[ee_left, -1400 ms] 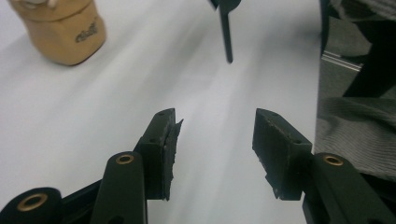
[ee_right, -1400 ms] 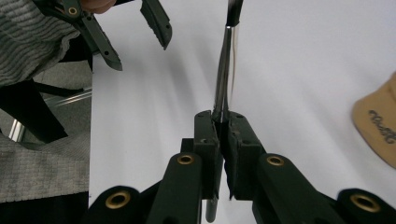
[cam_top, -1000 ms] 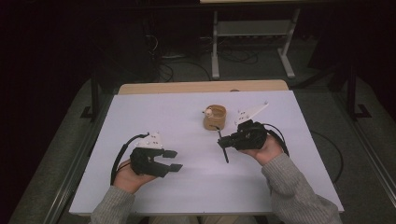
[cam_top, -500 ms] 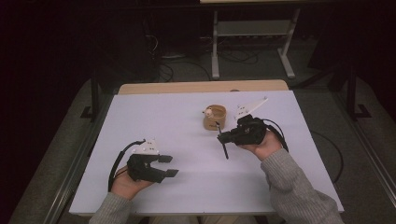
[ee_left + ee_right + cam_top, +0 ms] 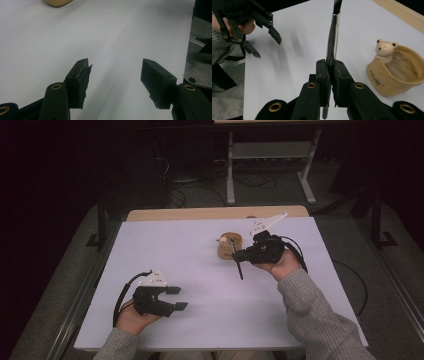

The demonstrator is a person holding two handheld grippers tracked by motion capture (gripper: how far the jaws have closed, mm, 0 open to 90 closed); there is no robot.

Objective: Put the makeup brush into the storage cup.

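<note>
Surface: white table (image 5: 210,270) in a dark room.
Left gripper (image 5: 176,298): lower left of the high view, jaws spread, holding nothing.
Pen (image 5: 237,261): centre-right, clamped in the right gripper (image 5: 239,256), long axis slanting down-right.
Bear pouch (image 5: 228,245): just upper left of that gripper; print unreadable.

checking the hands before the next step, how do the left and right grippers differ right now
The left gripper has its jaws spread wide with nothing between them; the right gripper is clamped shut on a pen.
The left gripper sits near the table's front edge, far from the bear cup; the right gripper is beside that cup.
Both are black, two-jawed and hand-held.
</note>
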